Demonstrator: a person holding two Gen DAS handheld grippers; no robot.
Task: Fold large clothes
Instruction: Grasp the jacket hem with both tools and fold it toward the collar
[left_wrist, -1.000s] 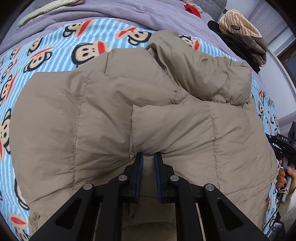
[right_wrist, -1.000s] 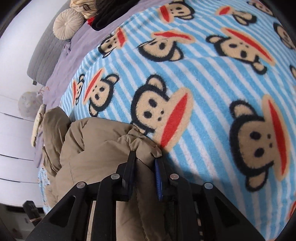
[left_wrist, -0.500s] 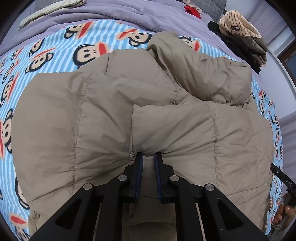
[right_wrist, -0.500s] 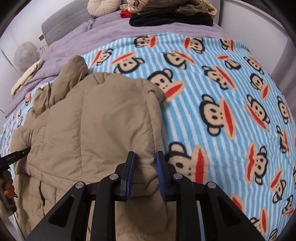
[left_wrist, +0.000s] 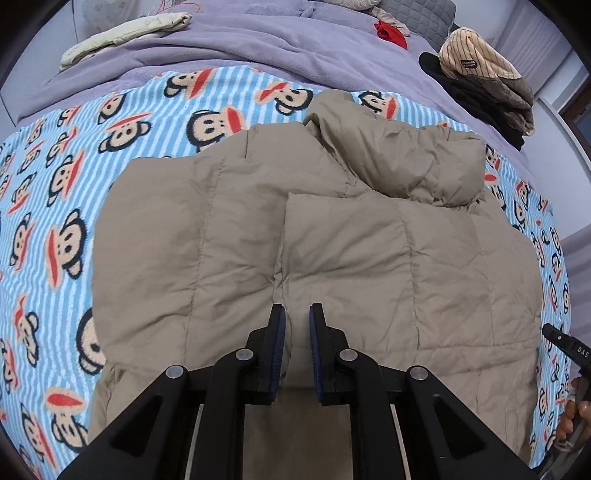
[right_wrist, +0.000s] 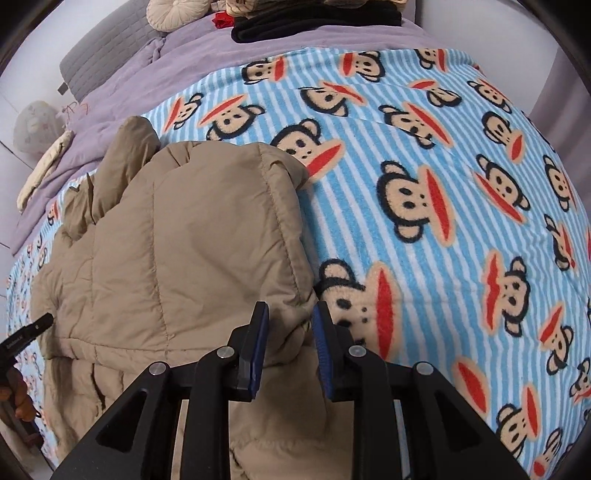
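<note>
My left gripper (left_wrist: 297, 314) hangs over the tan puffer jacket (left_wrist: 314, 251) with its fingers parted and nothing between them; my right gripper (right_wrist: 290, 314) is released too, spread at the jacket's right edge. The jacket lies partly folded on the monkey-print blanket (right_wrist: 443, 192), with a purple blanket (left_wrist: 229, 48) and stacked clothes (left_wrist: 487, 85) beyond

The jacket (left_wrist: 314, 236) is spread on the blanket (left_wrist: 48, 206) across the bed, with its sleeve (left_wrist: 402, 162) laid over its far part. A stack of clothes (left_wrist: 487, 85) is placed at the bed's far right corner, and a folded garment (left_wrist: 125, 33) at the far left edge.
</note>
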